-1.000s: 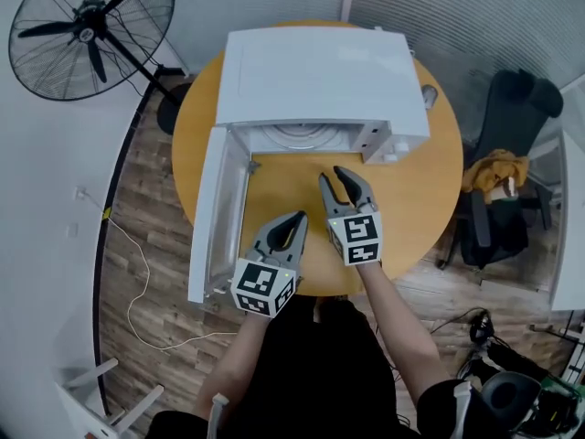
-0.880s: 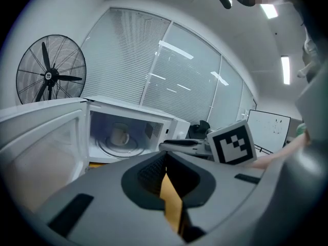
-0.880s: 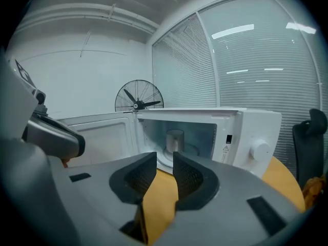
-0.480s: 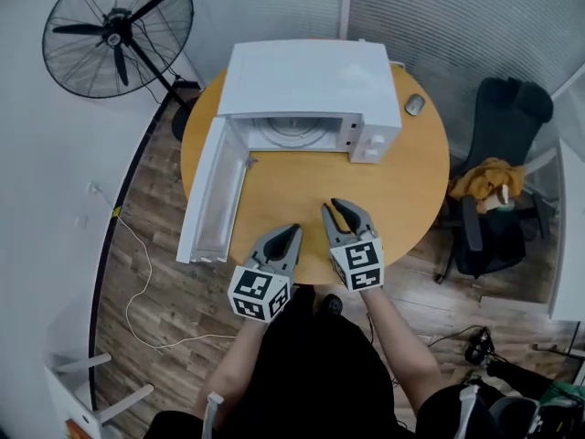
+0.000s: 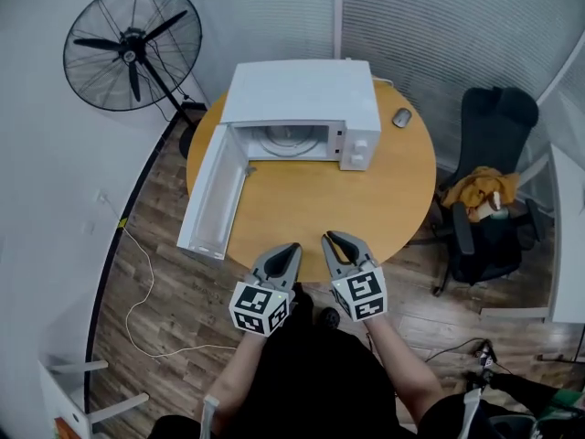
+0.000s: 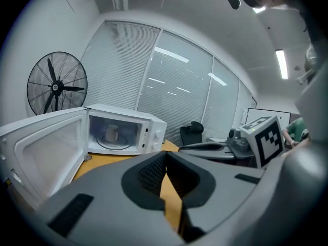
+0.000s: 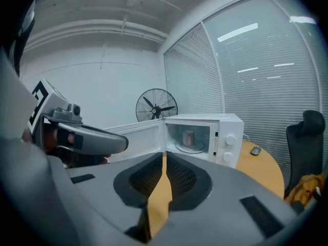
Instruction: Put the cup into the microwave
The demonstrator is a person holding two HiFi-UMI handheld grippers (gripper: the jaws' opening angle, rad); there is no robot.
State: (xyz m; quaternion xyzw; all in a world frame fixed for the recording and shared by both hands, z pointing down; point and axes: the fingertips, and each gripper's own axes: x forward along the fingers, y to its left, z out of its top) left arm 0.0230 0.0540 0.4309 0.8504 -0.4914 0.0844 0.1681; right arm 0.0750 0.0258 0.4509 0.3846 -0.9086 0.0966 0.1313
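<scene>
1. One microwave [image 5: 302, 94] sits on the round wooden table [image 5: 366, 208], and its door [image 5: 215, 190] is swung wide open to its left.
2. One cup [image 7: 188, 137] is in play, and it's already inside the microwave, upright on the turntable.
3. Two knobs [image 7: 229, 140] sit one above the other on the microwave's front panel, right of the cavity.
4. Two grippers hang side by side at the table edge, well in front of the microwave. The left gripper [image 5: 292, 246] has its jaws pressed together, nothing between them. The right gripper [image 5: 331, 237] has just been closing, its tips now drawn together on nothing too.
5. There are two marker cubes [image 5: 260, 306], one per gripper, each face a black-and-white square pattern.
6. One mouse [image 5: 401, 117] lies on the table just right of the microwave.
7. One pedestal fan [image 5: 132, 46] stands behind the microwave's left corner.
8. One black chair [image 5: 489, 135] stands well to the microwave's right, with a yellow cloth [image 5: 475, 190] draped on it.
</scene>
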